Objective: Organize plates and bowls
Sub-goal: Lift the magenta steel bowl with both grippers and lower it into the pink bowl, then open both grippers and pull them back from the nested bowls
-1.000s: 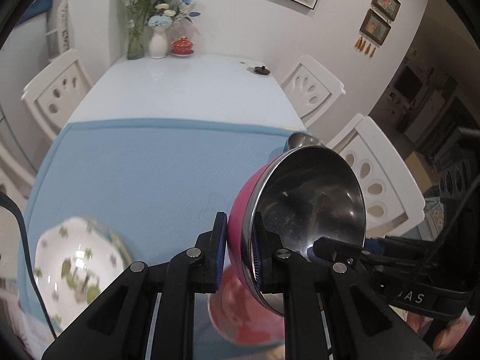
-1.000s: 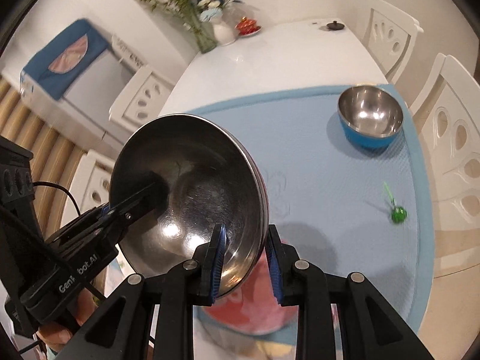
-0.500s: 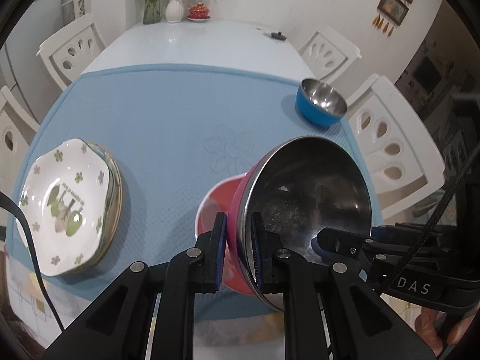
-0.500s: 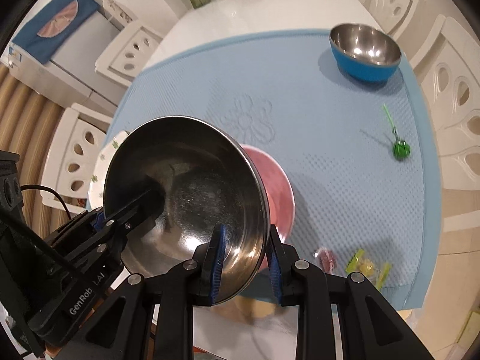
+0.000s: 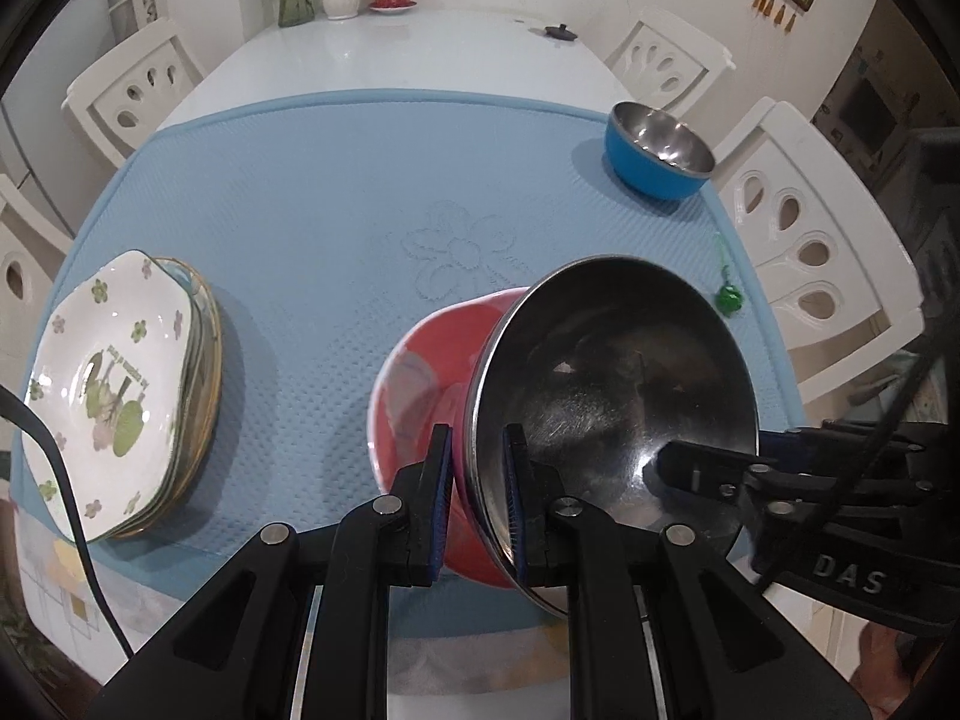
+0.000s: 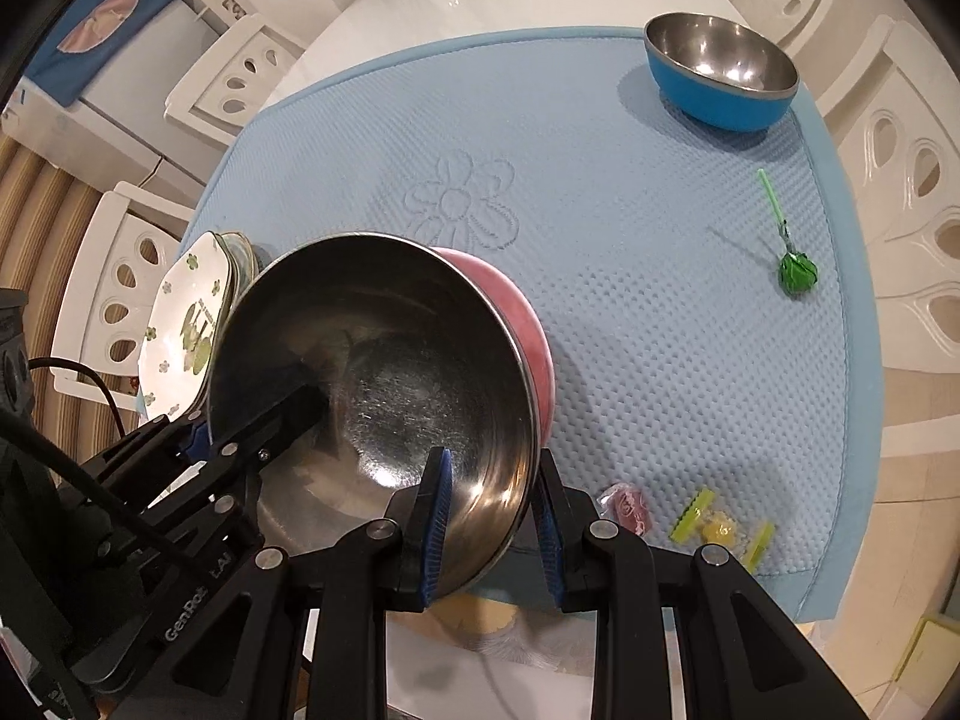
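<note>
From the left wrist camera, the left gripper (image 5: 477,504) has its jaws closed on the near rim of the pink bowl (image 5: 606,396) — one pad on the pink outer wall, the other on the steel inside. The bowl is tilted, its steel hollow facing right, and it sits over the red bowl (image 5: 414,384) that rests on the blue mat (image 5: 336,216). The right gripper (image 5: 678,468) reaches in from the right, one finger lying inside the steel hollow. A stack of flowered plates (image 5: 114,384) lies at the mat's left edge; the blue bowl (image 5: 657,150) stands at the far right corner, well apart.

From the right wrist camera, the right gripper (image 6: 492,516) is also clamped on the pink bowl (image 6: 372,378), its jaws pinching the near-right rim, one pad inside and one outside. The left gripper (image 6: 300,408) holds the opposite rim. The flowered plates (image 6: 192,324) sit just left of the bowl, the blue bowl (image 6: 720,69) far right. A green lollipop (image 6: 795,270) and wrapped sweets (image 6: 714,525) lie on the mat's right side.
</note>
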`<state>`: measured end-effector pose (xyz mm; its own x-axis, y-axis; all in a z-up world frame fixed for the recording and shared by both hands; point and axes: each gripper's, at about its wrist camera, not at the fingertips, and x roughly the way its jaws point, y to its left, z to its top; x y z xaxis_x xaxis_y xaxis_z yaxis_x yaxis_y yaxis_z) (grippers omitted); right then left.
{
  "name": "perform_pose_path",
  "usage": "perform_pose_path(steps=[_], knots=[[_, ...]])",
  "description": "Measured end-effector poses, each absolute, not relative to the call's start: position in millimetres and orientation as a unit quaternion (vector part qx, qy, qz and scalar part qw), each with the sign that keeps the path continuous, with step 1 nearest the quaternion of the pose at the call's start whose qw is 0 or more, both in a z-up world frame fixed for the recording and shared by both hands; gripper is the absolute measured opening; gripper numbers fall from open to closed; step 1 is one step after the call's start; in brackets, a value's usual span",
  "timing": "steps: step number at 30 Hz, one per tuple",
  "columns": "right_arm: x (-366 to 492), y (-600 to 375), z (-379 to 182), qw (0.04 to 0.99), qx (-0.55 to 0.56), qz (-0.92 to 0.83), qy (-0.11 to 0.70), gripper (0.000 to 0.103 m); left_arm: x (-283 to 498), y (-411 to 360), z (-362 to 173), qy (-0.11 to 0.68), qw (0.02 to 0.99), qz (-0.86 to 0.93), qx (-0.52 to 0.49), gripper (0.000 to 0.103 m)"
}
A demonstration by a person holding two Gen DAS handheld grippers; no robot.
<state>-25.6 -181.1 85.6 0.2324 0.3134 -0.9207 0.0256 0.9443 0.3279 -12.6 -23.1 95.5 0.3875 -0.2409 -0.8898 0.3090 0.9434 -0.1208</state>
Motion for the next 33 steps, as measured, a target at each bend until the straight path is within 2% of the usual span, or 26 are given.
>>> perform_pose_path(steps=[4,21,33], knots=[[-24,-180,85,0.773,0.133,0.095,0.613,0.025,-9,-17,97,0.522,0.838,-0.153,0.036,0.022],[-26,-181,92,0.77,0.143,0.111,0.612,0.026,-3,-8,99,0.526,0.836,-0.156,0.022,0.023],[-20,-209,119,0.784,0.19,0.108,0.581,0.026,22,-9,171,0.468,0.865,-0.18,0.009,0.023]])
